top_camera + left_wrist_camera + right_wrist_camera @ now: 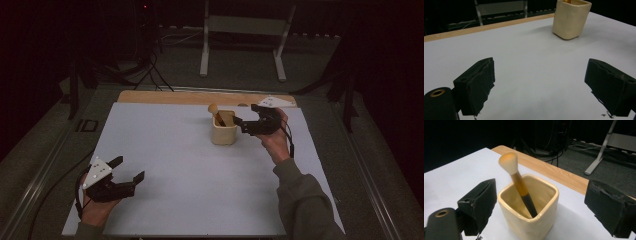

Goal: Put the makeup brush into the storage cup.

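place: probably a lab or recording room | cues: dark surroundings, white table (165,150) on a wooden base, cables (150,70) on grey carpet, metal stand (245,40) behind | lighting: dim

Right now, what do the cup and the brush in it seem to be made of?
Cup: probably glazed ceramic; cream, thick rounded rim, soft shine. Brush: handle looks like wood, orange-brown above and black below; its pale rounded head could be bristles or foam, I cannot tell which.
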A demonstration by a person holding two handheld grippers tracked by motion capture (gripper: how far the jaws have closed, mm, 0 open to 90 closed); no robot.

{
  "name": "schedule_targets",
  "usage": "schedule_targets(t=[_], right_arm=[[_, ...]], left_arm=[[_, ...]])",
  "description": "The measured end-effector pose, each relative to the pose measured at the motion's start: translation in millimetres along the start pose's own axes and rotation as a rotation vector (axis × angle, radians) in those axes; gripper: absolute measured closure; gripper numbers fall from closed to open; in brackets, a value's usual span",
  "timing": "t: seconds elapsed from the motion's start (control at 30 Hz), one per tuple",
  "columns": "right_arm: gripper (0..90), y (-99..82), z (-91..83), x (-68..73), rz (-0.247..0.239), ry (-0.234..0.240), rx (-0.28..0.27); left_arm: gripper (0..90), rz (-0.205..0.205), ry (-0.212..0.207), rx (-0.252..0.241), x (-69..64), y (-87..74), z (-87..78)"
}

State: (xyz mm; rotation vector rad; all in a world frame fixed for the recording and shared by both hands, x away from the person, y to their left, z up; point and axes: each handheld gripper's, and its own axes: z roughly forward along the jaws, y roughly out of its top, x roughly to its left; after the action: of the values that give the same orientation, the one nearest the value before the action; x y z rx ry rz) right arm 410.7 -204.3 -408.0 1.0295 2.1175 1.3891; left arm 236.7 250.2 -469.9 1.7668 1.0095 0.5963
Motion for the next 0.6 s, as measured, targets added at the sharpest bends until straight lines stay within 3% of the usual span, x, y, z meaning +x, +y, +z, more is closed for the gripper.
schedule_targets(t=[0.6], right_arm=[[10.5, -19.1, -18.2, 1.4, -0.002, 0.011, 0.003]], left_arm=[[10.6, 0.000, 0.000, 0.002, 1.5, -0.4, 0.4]])
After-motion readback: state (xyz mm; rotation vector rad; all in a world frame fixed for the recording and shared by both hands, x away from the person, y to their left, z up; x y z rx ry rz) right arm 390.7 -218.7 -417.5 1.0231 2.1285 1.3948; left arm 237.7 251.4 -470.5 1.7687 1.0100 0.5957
